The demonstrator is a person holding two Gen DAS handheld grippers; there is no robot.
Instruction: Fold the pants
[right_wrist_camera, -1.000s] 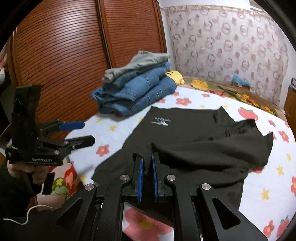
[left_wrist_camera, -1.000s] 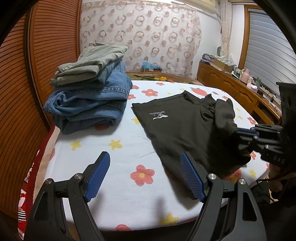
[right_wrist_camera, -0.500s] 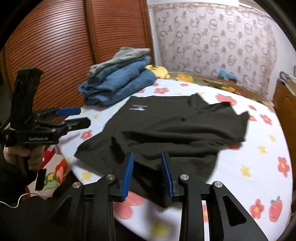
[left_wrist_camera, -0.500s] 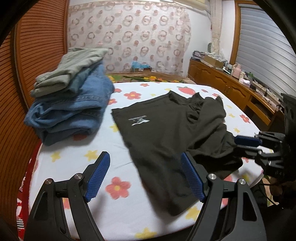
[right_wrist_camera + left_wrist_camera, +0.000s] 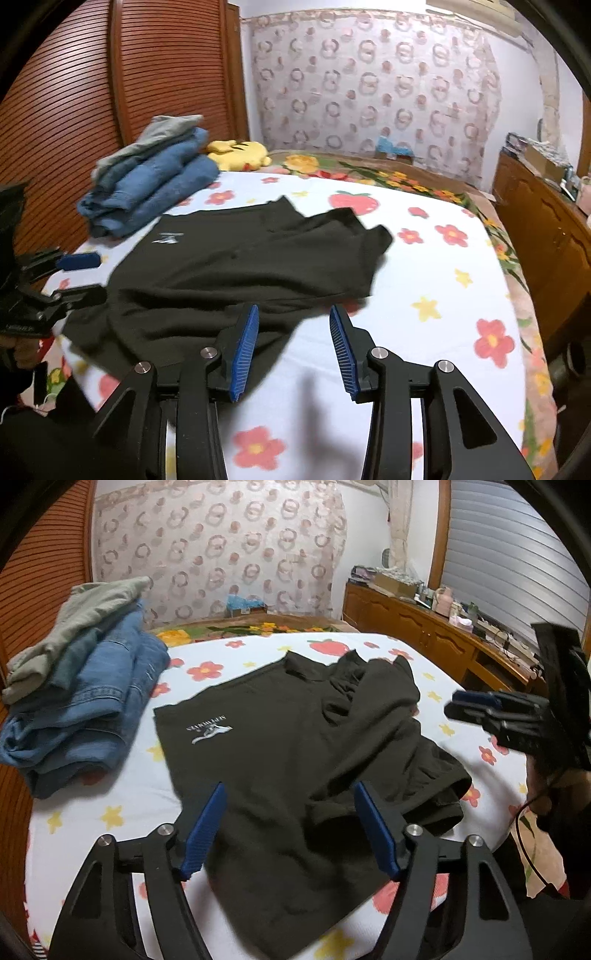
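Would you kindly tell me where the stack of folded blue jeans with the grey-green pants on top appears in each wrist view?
Left wrist view: the stack of folded blue jeans fills the left edge, left of the black pants.
Right wrist view: the stack lies upper left, beside the yellow plush toy.
Shared landmark: the white logo on the black pants, nearest the stack.

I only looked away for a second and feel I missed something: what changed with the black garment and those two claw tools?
The right gripper, shut on a fold of the black garment a second ago, opened and let it go; the cloth now lies spread on the flowered sheet. The left gripper stayed open but moved over the garment's near edge. The pile of folded jeans did not move.
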